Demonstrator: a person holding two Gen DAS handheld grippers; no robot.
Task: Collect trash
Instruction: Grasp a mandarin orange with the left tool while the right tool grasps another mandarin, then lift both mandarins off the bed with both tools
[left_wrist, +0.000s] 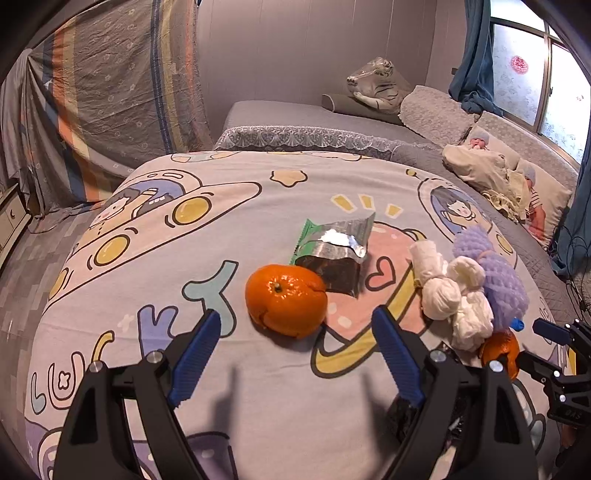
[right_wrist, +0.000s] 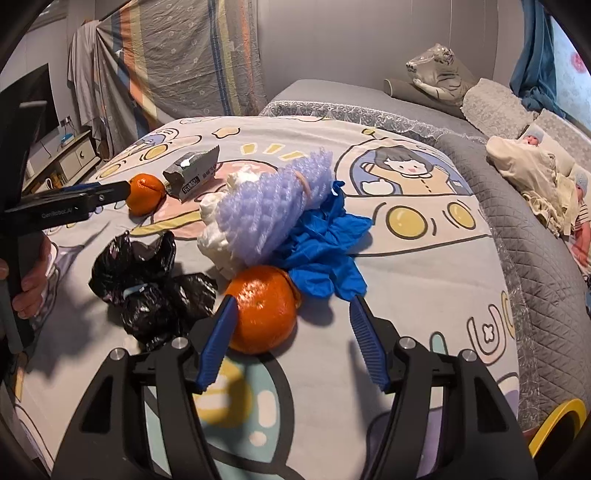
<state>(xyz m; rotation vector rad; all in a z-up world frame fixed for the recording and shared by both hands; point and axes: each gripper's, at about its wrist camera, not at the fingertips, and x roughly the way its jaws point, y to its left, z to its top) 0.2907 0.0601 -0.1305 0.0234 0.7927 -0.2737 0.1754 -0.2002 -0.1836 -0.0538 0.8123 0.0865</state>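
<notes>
Orange mandarin peel (left_wrist: 286, 299) lies centre frame on the cartoon bedsheet (left_wrist: 229, 387), just ahead of left gripper (left_wrist: 295, 325), fingers wide, nothing btwn. Second peel (right_wrist: 264, 310) sits lower centre w/ right gripper (right_wrist: 291, 310) fingers open around it, left pad touching. Foil wrapper (left_wrist: 334, 251), tissue wads (left_wrist: 454, 295), purple foam net (right_wrist: 266, 206), blue glove (right_wrist: 325, 251), black bag (right_wrist: 147, 284) nearby.

Soft indoor light, sharp focus (fisheye bends the edges).
</notes>
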